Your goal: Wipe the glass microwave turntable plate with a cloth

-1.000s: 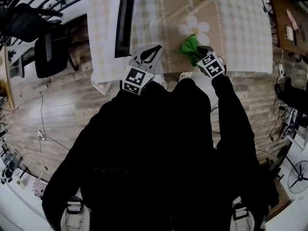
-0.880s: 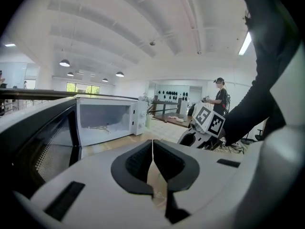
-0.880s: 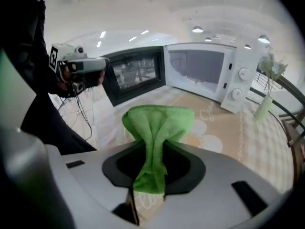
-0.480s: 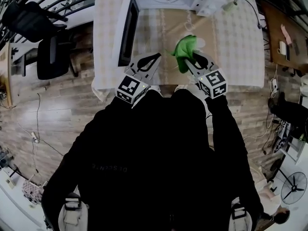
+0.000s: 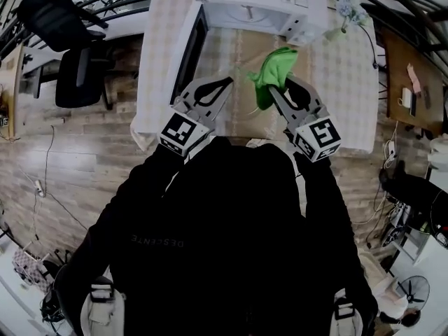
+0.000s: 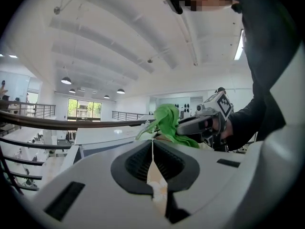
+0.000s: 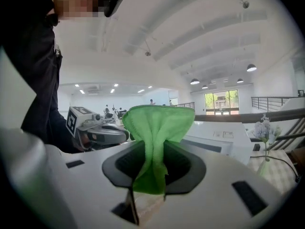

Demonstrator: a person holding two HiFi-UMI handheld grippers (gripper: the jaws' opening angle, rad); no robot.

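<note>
My right gripper (image 5: 278, 84) is shut on a bunched green cloth (image 5: 271, 72), which it holds up in the air in front of the microwave. In the right gripper view the cloth (image 7: 157, 128) stands up out of the closed jaws of the right gripper (image 7: 151, 168). My left gripper (image 5: 225, 84) is held up beside it on the left, shut, with nothing between its fingers. The left gripper view shows its jaws (image 6: 152, 144) meeting in a thin line, with the cloth (image 6: 167, 123) just beyond. The glass turntable plate is not visible in any view.
A white microwave (image 5: 259, 5) stands at the back of the checked table (image 5: 346, 82), its door (image 5: 187, 47) swung open to the left. A small vase of flowers (image 5: 346, 9) sits at the right. A black chair (image 5: 77, 75) stands on the wooden floor at the left.
Both grippers have risen from the table's front edge, and the right one has lifted the green cloth off the table. The microwave has come into the head view.
</note>
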